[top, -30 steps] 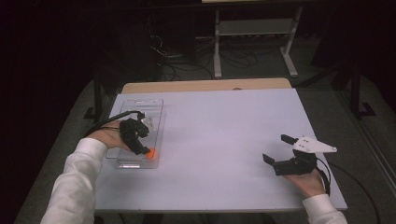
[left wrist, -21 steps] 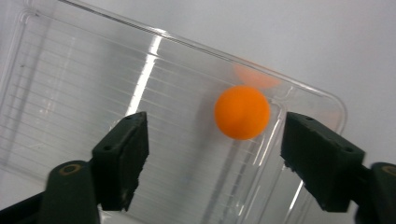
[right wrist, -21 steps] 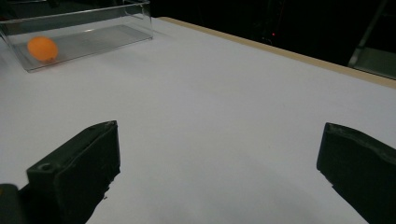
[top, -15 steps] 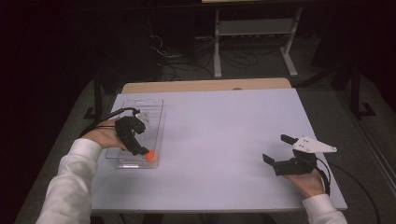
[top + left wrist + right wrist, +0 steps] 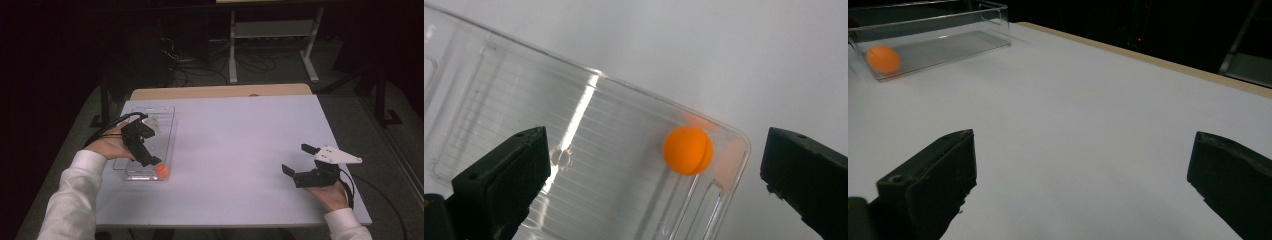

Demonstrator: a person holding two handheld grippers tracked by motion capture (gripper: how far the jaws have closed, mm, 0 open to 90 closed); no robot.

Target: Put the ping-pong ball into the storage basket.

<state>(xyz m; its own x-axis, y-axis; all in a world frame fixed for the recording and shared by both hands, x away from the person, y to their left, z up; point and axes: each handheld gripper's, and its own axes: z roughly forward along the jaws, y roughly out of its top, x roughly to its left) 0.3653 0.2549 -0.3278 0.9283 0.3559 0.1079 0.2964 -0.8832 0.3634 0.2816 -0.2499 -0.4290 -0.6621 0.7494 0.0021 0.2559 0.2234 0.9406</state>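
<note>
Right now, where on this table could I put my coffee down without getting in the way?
The wide white middle of the table, between the clear tray and the right tool, is bare. The left side is crowded: the left tool hovers over the tray's orange ball.

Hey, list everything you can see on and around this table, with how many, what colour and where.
ball: one, orange, in the near corner of the clear tray.
tray: one, clear plastic, at the table's left side.
table: one, white top with a tan far edge, centre.
shelf stand: one, pale, on the dark floor beyond the table.
cables: several, dark, on the floor behind the table.
left gripper: one, black, jaws open above the tray.
right gripper: one, black with a grey plate, jaws open at the table's near right.
sleeves: two, white, bottom edge.
</note>
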